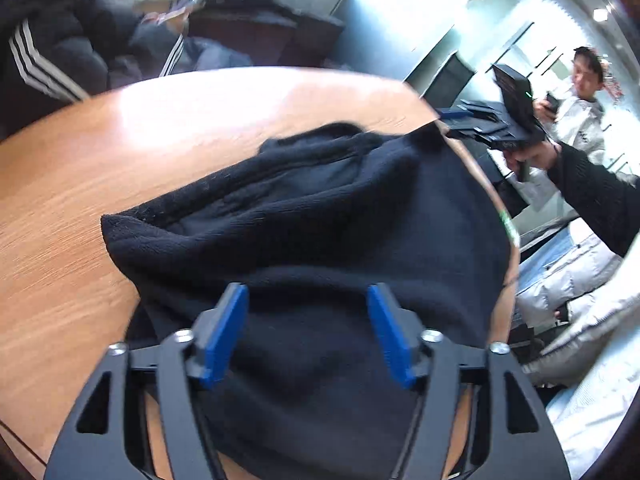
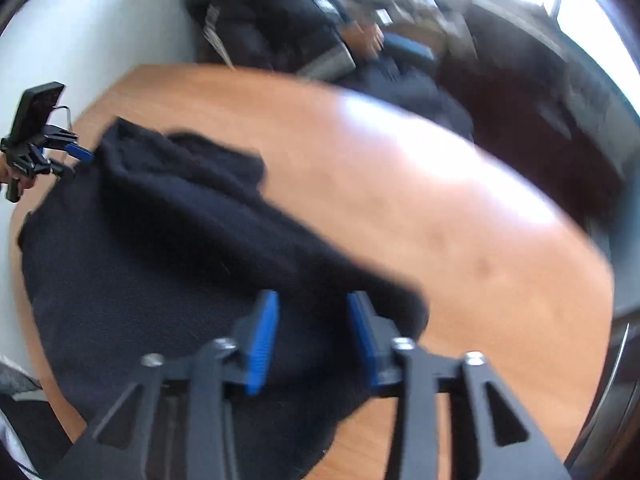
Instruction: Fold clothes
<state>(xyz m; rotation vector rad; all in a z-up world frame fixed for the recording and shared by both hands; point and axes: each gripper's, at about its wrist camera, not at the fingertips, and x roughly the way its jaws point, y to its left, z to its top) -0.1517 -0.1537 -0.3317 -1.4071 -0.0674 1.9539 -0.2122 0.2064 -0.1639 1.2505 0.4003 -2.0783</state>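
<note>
A black fleece garment (image 1: pixel 320 216) lies bunched on a round wooden table (image 1: pixel 120 152), its bulk gathered toward the table's right edge as the left wrist view shows it, with one thick rolled fold running out toward the middle of the tabletop. The left gripper (image 1: pixel 308 292) hangs directly over the near part of the cloth, its blue-padded fingers (image 1: pixel 228 328) spread wide with nothing between them but fleece below; whether the pads touch the fabric cannot be told. In the right wrist view the right gripper (image 2: pixel 312 300) also stands parted, more narrowly, poised above a corner of the garment (image 2: pixel 168 240) where the cloth ends and bare wood begins just to its right. The pictures are blurred by motion.

The garment's long axis appears to run between the two grippers, each stationed near an opposite end. That placement suggests a lift-and-spread or a fold across the middle, and both hands look equally close to the cloth, with no grasp yet made. Seated onlookers (image 1: pixel 588 92) and a dark sofa (image 2: pixel 520 112) ring the table.
</note>
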